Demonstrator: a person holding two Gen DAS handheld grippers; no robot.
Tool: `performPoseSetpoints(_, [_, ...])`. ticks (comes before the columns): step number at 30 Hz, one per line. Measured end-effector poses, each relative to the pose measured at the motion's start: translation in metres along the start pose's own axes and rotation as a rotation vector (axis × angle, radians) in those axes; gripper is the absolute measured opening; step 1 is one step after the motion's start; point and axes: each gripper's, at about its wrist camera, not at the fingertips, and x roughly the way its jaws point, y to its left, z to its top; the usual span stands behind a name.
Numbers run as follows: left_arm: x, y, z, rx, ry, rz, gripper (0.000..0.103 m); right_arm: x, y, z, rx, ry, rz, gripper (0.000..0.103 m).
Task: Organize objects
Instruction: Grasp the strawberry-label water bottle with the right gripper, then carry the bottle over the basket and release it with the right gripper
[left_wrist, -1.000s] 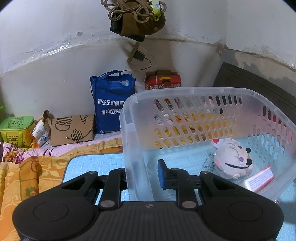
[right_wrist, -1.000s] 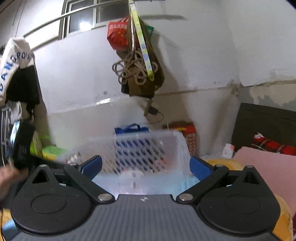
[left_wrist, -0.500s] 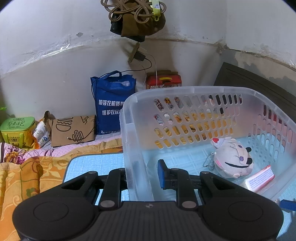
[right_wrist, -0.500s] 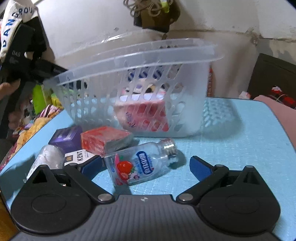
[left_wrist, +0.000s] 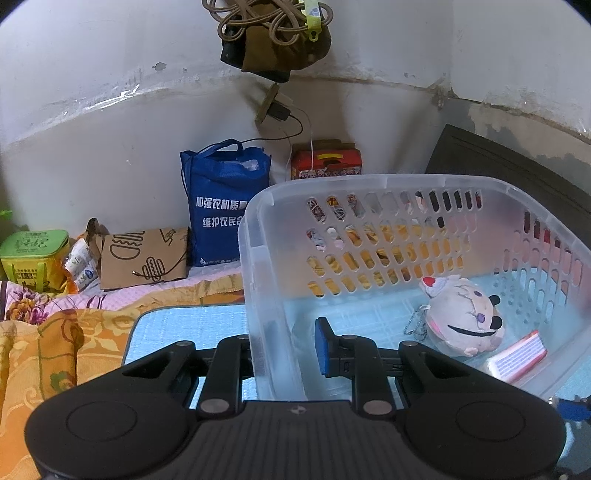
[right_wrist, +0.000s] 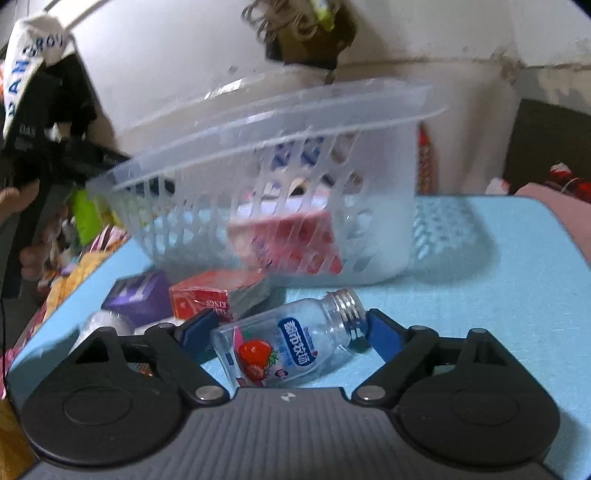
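A clear plastic basket (left_wrist: 369, 184) stands on the light blue table (left_wrist: 192, 325). My left gripper (left_wrist: 288, 343) is shut on the basket's near left wall, one finger inside and one outside. In the basket lie a plush toy (left_wrist: 461, 317) and a red and white pack (left_wrist: 517, 356). In the right wrist view the basket (right_wrist: 295, 122) is at the back. My right gripper (right_wrist: 290, 332) is open around a clear strawberry-label bottle (right_wrist: 291, 339) that lies on its side; the pads (right_wrist: 384, 338) are close to both of its ends.
Beside the bottle lie a red box (right_wrist: 207, 299), a purple box (right_wrist: 136, 299) and a white object (right_wrist: 103, 321). Behind the table are a blue bag (left_wrist: 221, 206), a cardboard bag (left_wrist: 144, 258), a green tin (left_wrist: 33, 254) and a red box (left_wrist: 327, 162). An orange blanket (left_wrist: 40, 350) lies left.
My right gripper has tilted down from the wall to the table, moved onto the bottle, and its fingers have narrowed around it. The left gripper has stayed on the basket wall.
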Motion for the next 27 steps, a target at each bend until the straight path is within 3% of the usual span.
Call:
performPoseSetpoints(8, [0.001,0.000,0.000,-0.005,-0.001,-0.001,0.025,-0.028,-0.013,-0.006,0.082,-0.190,-0.025,0.089])
performPoseSetpoints(27, [0.000,-0.001,0.000,-0.003,-0.002,-0.001,0.025,-0.040,-0.013,-0.008,0.074,-0.246,-0.019,0.089])
